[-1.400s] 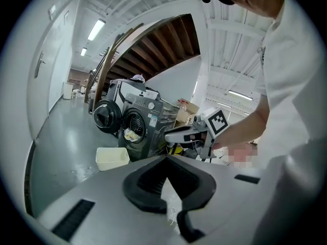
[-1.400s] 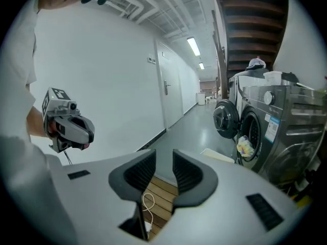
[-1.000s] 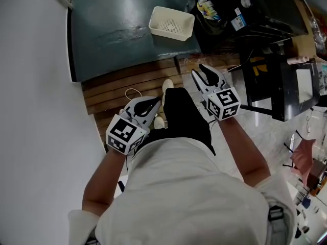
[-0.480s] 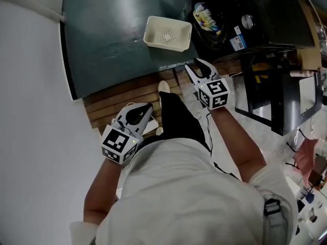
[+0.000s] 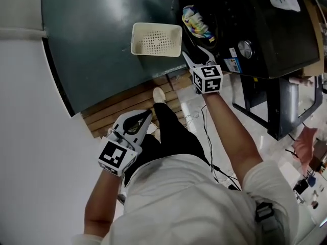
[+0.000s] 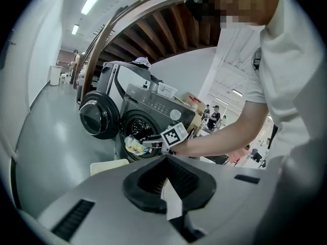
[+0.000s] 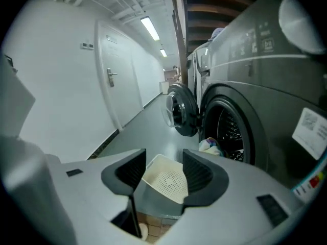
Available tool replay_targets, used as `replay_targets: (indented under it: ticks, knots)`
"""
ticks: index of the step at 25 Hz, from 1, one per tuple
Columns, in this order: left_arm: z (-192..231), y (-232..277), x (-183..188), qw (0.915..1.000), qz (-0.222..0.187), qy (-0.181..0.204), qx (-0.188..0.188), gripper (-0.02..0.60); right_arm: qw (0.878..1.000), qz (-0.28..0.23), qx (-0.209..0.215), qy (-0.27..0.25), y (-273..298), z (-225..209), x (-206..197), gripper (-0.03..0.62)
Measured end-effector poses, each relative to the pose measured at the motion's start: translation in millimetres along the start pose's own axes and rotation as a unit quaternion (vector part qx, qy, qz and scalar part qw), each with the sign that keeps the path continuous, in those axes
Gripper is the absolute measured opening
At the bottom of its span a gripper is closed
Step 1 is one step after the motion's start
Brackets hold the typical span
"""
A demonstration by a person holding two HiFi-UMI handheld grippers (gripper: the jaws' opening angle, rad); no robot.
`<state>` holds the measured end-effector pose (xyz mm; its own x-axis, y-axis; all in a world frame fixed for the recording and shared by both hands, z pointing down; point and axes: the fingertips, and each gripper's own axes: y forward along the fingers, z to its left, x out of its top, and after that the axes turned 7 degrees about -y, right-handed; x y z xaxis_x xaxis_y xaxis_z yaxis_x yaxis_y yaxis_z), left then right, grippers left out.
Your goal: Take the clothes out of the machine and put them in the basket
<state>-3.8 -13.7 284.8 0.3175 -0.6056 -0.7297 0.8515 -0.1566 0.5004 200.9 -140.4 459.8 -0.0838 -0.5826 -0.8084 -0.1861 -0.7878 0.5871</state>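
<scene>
Both hands have pushed forward toward the machine (image 5: 265, 34). The right gripper (image 5: 196, 56) now hangs just before the open drum mouth; its jaws have just been opening and stand spread with nothing between them. The left gripper (image 5: 142, 120) trails lower, its jaws pressed together and empty. The clothes (image 5: 196, 20), a bright multicoloured bundle, lie at the drum's lip, not yet touched. The basket (image 5: 156, 39) stands empty on the floor just beside the opening. The bundle looks soft, light and limp. A pinch on a raised fold near its top should lift it, though loose ends may trail or snag.
</scene>
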Motion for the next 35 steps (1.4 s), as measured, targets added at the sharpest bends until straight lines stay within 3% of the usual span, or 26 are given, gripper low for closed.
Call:
replay_targets:
  ticks: [6, 20, 26, 32, 35]
  knots:
    - [21, 28, 20, 0.9995, 0.022, -0.006, -0.021, -0.003, 0.998, 0.029, -0.046, 0.022, 57, -52, -13, 0.231]
    - [70, 74, 13, 0.9973, 0.045, -0.011, -0.057, -0.003, 0.987, 0.105, -0.121, 0.024, 169, -142, -73, 0.317]
    - [87, 85, 2, 0.9967, 0.051, -0.03, -0.054, -0.003, 0.983, 0.129, -0.128, 0.012, 208, -168, -88, 0.362]
    - [98, 94, -9, 0.9956, 0.056, -0.054, -0.052, -0.003, 0.976, 0.166, -0.141, 0.011, 239, -193, -112, 0.368]
    - [104, 99, -15, 0.9948, 0.06, -0.065, -0.05, -0.003, 0.972, 0.192, -0.138, 0.0, 252, -206, -130, 0.407]
